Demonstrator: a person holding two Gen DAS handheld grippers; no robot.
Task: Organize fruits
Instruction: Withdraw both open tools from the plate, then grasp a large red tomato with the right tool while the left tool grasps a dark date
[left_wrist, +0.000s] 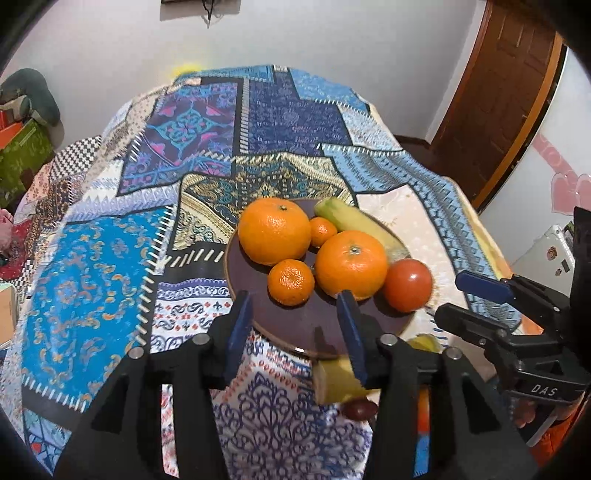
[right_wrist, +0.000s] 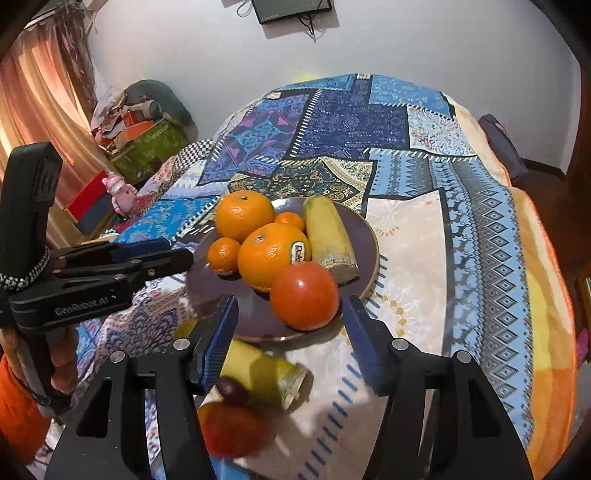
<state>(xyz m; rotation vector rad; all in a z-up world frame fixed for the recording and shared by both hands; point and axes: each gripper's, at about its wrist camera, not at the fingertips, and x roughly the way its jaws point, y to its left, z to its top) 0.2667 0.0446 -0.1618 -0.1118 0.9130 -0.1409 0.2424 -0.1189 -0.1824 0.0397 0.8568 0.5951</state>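
Fruit on the plate (right_wrist: 364, 236), both pairs of jaws apart and empty.
The tomato (right_wrist: 304, 295) lies at twelve o'clock of the right gripper (right_wrist: 290, 319); the left gripper (left_wrist: 295, 317) fronts a small mandarin (left_wrist: 291, 282).

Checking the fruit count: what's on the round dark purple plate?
Round dark purple plate: two large oranges, two small mandarins, a red tomato, a cut yellow-green banana. Anything beneath is hidden.
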